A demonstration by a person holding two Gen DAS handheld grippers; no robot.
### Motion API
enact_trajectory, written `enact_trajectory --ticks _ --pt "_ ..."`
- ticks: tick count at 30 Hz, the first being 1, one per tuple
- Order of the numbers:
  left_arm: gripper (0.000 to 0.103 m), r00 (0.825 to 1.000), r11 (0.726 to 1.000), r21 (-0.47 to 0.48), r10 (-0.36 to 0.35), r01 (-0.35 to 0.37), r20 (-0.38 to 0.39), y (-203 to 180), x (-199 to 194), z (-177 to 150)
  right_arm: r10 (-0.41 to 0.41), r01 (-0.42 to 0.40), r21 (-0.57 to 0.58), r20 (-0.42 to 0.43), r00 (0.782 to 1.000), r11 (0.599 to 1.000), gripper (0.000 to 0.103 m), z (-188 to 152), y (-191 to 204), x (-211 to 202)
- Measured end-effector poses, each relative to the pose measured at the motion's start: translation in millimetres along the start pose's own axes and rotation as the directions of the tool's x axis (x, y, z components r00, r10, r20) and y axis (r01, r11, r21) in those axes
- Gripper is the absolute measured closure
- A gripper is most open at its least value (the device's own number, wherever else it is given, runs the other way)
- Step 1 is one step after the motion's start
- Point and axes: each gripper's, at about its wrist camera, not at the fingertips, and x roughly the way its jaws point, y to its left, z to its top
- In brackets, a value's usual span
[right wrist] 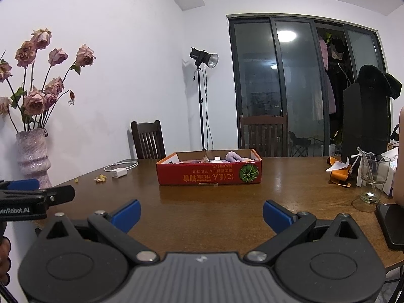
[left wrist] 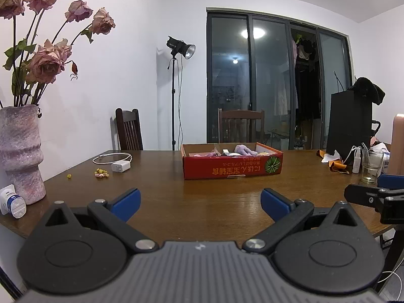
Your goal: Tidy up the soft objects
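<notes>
A red cardboard box (left wrist: 232,168) sits at the far middle of the wooden table (left wrist: 202,197); it also shows in the right wrist view (right wrist: 209,173). Inside it lie soft items, among them a purple plush (left wrist: 243,149) (right wrist: 233,157) and pink pieces (left wrist: 202,154). My left gripper (left wrist: 200,203) is open and empty, low over the table's near edge. My right gripper (right wrist: 201,216) is open and empty, level with it to the right. Each gripper's side shows in the other's view.
A pink vase of dried roses (left wrist: 21,151) stands at the left edge, with a white charger and cable (left wrist: 121,165) and yellow crumbs (left wrist: 101,173) nearby. A glass (right wrist: 372,179), an orange-and-white cloth (right wrist: 338,171), a spray bottle (left wrist: 356,161) and a phone (right wrist: 390,223) are on the right.
</notes>
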Motion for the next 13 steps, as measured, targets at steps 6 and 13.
enact_trajectory --ticks 6,13 --pt "0.000 1.000 1.000 -0.002 -0.001 0.001 -0.002 0.5 0.1 1.3 0.000 0.000 0.001 -0.001 1.000 1.000 0.000 -0.4 0.6 -0.4" --pt "0.000 1.000 1.000 -0.001 -0.003 0.003 0.011 -1.1 -2.4 1.7 -0.003 0.003 0.000 0.007 1.000 1.000 0.000 0.0 1.4 -1.1"
